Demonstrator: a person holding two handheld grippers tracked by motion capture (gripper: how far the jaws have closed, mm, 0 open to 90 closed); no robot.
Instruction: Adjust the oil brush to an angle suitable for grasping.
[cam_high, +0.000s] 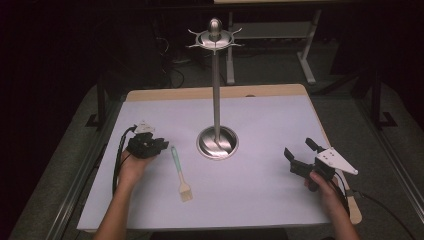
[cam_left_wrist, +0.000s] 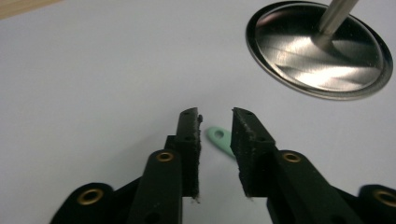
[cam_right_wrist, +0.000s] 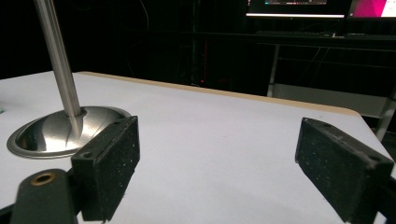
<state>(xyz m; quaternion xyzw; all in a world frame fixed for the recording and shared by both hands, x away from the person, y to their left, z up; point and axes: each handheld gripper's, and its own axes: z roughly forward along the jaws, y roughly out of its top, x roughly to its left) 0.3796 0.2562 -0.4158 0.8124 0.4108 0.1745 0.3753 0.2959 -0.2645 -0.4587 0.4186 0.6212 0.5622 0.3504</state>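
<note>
A: Your left gripper (cam_high: 159, 145), jaws narrowed but pinching nothing, sits at the pastry brush's (cam_high: 180, 174) mint handle tip.
B: Light, slim, stiff; grip mid-handle, not the soft bristles. Your right gripper (cam_high: 300, 150) is spread wide, empty.

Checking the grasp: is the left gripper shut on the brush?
No. The left gripper is open: its pads flank the brush handle tip with gaps either side.

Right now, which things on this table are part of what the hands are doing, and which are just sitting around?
In the job:
- left tongs, jaws apart, no pad pressing
- green-handled pastry brush, its handle end between those jaws
- likely the metal hanging stand, brush's probable home

Just about:
- right tongs, open, holding nothing
- white table cover
</note>
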